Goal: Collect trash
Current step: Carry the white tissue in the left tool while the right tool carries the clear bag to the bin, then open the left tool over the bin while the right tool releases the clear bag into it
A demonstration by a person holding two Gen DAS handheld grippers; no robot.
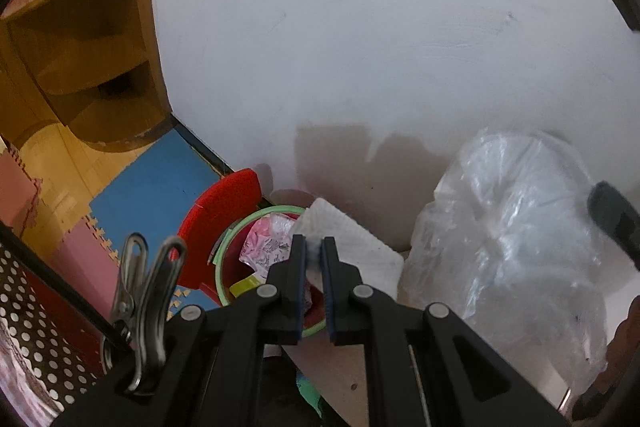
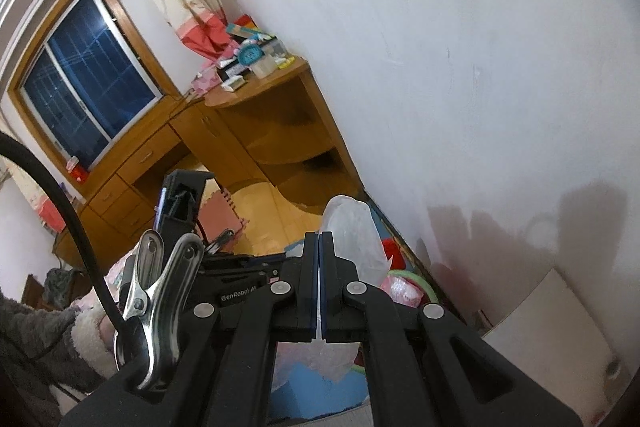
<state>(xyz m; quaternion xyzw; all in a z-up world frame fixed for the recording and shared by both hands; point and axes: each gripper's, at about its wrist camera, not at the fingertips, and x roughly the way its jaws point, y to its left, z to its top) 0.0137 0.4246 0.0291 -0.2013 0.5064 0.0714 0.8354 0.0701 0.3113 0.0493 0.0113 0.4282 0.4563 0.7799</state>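
My left gripper (image 1: 313,247) is shut on a white paper towel (image 1: 352,247), holding it just above a red trash bin with a green rim (image 1: 224,259). The bin holds pink wrappers (image 1: 264,239) and its red lid (image 1: 224,207) stands open behind it. My right gripper (image 2: 319,241) is shut on a clear plastic bag (image 2: 358,235), which hangs up and to the right of the jaws. The same bag (image 1: 520,227) fills the right of the left wrist view, with a right finger (image 1: 616,223) at its edge. The bin (image 2: 404,287) shows below the bag in the right wrist view.
A white wall (image 1: 360,27) is close behind the bin. A wooden corner shelf (image 1: 92,67) and desk (image 2: 256,115) stand to the left, with clutter on top. Blue and pink foam mats (image 1: 152,187) cover the floor. A white box (image 2: 552,339) sits at lower right.
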